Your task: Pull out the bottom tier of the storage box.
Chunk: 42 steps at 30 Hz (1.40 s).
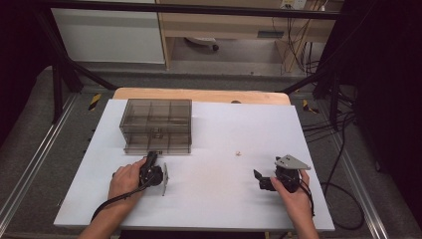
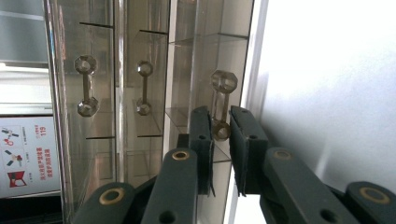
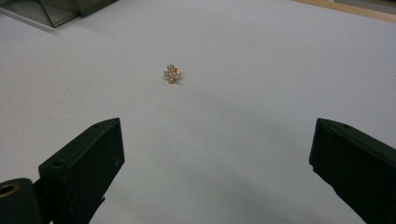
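1. The left gripper (image 2: 220,128) is clamped on the handle (image 2: 222,105) of a drawer in the smoky clear box (image 1: 156,125), which stands at the table's (image 1: 209,199) far left.
2. In the left gripper view, the black jaws pinch the handle's lower knob; two more handles (image 2: 87,85) hang on drawers beside it.
3. The right gripper (image 1: 261,179) rests low at the table's near right, jaws wide apart and holding nothing.
4. A small gold trinket (image 3: 172,73) lies on the bare white top ahead of the right gripper, well apart from the box.
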Motion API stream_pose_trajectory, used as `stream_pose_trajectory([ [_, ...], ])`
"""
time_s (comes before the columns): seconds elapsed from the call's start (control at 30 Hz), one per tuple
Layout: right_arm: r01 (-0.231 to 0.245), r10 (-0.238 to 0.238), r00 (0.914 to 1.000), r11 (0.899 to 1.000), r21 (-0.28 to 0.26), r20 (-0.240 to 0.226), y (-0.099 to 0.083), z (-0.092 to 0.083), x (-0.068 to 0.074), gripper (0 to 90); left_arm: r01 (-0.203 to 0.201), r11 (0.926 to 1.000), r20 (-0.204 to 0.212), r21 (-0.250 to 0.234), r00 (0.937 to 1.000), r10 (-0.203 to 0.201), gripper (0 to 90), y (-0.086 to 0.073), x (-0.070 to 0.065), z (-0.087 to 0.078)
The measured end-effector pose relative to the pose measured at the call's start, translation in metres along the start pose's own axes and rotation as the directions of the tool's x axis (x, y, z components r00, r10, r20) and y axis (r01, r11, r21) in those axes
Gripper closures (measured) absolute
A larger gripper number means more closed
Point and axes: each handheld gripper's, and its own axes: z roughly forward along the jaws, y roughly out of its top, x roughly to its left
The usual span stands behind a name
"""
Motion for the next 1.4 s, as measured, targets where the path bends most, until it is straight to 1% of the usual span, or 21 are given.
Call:
stream_pose_trajectory([
  [0.07, 0.000, 0.000, 1.0000, 1.000, 0.000, 0.000, 0.000, 0.000, 0.000, 3.8, 0.010, 0.9999, 0.004, 0.003, 0.9999, -0.010, 78.9, 0.000, 0.001, 0.000],
  [0.17, 0.001, -0.001, 1.0000, 1.000, -0.001, 0.001, 0.000, 0.000, 0.000, 3.8, 0.037, 0.9991, 0.015, -0.020, 0.9992, -0.037, 77.6, -0.002, 0.002, -0.002],
  [0.23, -0.005, 0.005, 1.0000, 1.000, -0.001, 0.001, 0.000, 0.000, 0.000, 3.8, 0.049, 0.9983, 0.017, -0.029, 0.9987, -0.049, 71.6, -0.002, 0.004, -0.004],
  [0.4, -0.010, 0.010, 0.9999, 1.000, 0.000, 0.003, 0.000, -0.001, -0.001, 3.8, 0.072, 0.9956, 0.064, -0.060, 0.9956, -0.068, 63.3, -0.002, 0.012, -0.012],
  [0.53, -0.012, 0.012, 0.9999, 1.000, -0.001, 0.006, 0.000, 0.000, -0.001, 3.8, 0.101, 0.9887, 0.133, -0.111, 0.9874, -0.085, 59.1, -0.009, 0.024, -0.017],
  [0.6, -0.011, 0.011, 0.9999, 1.000, -0.001, 0.005, 0.000, 0.000, -0.001, 3.8, 0.115, 0.9883, 0.155, -0.100, 0.9829, -0.099, 56.3, -0.014, 0.031, -0.016],
  [0.7, -0.010, 0.010, 0.9999, 1.000, -0.003, 0.002, 0.000, -0.001, 0.000, 3.8, 0.183, 0.9810, 0.213, -0.065, 0.9629, -0.165, 48.6, -0.023, 0.043, -0.011],
  [0.73, -0.013, 0.013, 0.9999, 1.000, -0.002, 0.001, 0.000, -0.001, 0.000, 3.8, 0.217, 0.9748, 0.230, -0.051, 0.9523, -0.200, 47.3, -0.027, 0.047, -0.010],
  [0.8, -0.014, 0.014, 0.9999, 1.000, -0.001, 0.002, 0.000, -0.001, -0.001, 3.8, 0.262, 0.9642, 0.236, -0.043, 0.9403, -0.245, 45.3, -0.034, 0.053, -0.009],
  [0.83, -0.012, 0.012, 0.9999, 1.000, -0.002, 0.004, -0.001, 0.000, -0.001, 3.8, 0.287, 0.9572, 0.247, -0.039, 0.9310, -0.269, 44.0, -0.037, 0.056, -0.008],
  [0.87, -0.013, 0.013, 0.9999, 1.000, -0.003, 0.004, 0.000, 0.000, -0.001, 3.8, 0.313, 0.9494, 0.267, -0.030, 0.9178, -0.294, 42.9, -0.040, 0.060, -0.007],
  [0.93, -0.015, 0.015, 0.9999, 1.000, -0.002, 0.003, 0.000, 0.000, -0.001, 3.8, 0.325, 0.9456, 0.289, -0.018, 0.9070, -0.306, 40.1, -0.045, 0.063, -0.006],
  [1.0, -0.013, 0.013, 0.9999, 1.000, 0.000, 0.004, -0.001, 0.000, -0.001, 3.8, 0.318, 0.9480, 0.319, -0.004, 0.8990, -0.300, 39.4, -0.049, 0.067, -0.006],
  [1.03, -0.013, 0.013, 0.9999, 1.000, -0.002, 0.004, -0.001, 0.000, -0.001, 3.8, 0.327, 0.9451, 0.334, -0.007, 0.8915, -0.306, 39.4, -0.051, 0.069, -0.005],
  [1.1, -0.015, 0.015, 0.9999, 1.000, 0.000, 0.004, -0.001, 0.000, -0.001, 3.8, 0.331, 0.9435, 0.357, 0.001, 0.8813, -0.310, 39.3, -0.056, 0.074, -0.004],
  [1.13, -0.018, 0.018, 0.9998, 1.000, 0.004, 0.002, -0.001, 0.000, -0.001, 3.8, 0.348, 0.9374, 0.385, 0.016, 0.8632, -0.327, 37.9, -0.061, 0.079, -0.002],
  [1.17, -0.018, 0.018, 0.9998, 1.000, 0.004, 0.002, -0.001, 0.000, -0.001, 3.8, 0.348, 0.9374, 0.385, 0.016, 0.8632, -0.327, 38.0, -0.061, 0.079, -0.002],
  [1.23, -0.023, 0.023, 0.9997, 1.000, 0.002, 0.000, -0.001, 0.000, -0.001, 3.8, 0.362, 0.9317, 0.396, 0.026, 0.8520, -0.342, 38.0, -0.065, 0.085, -0.001],
  [1.3, -0.020, 0.020, 0.9998, 1.000, 0.000, 0.001, -0.001, 0.000, -0.002, 3.8, 0.383, 0.9228, 0.414, 0.039, 0.8345, -0.364, 37.3, -0.069, 0.090, 0.000],
  [1.33, -0.025, 0.025, 0.9997, 1.000, -0.001, 0.001, -0.001, 0.000, -0.002, 3.8, 0.407, 0.9121, 0.430, 0.052, 0.8150, -0.388, 37.4, -0.071, 0.092, 0.001],
  [1.4, -0.024, 0.024, 0.9997, 1.000, -0.001, 0.001, -0.001, 0.000, -0.002, 3.8, 0.435, 0.8981, 0.447, 0.068, 0.7917, -0.417, 37.3, -0.074, 0.095, 0.003],
])
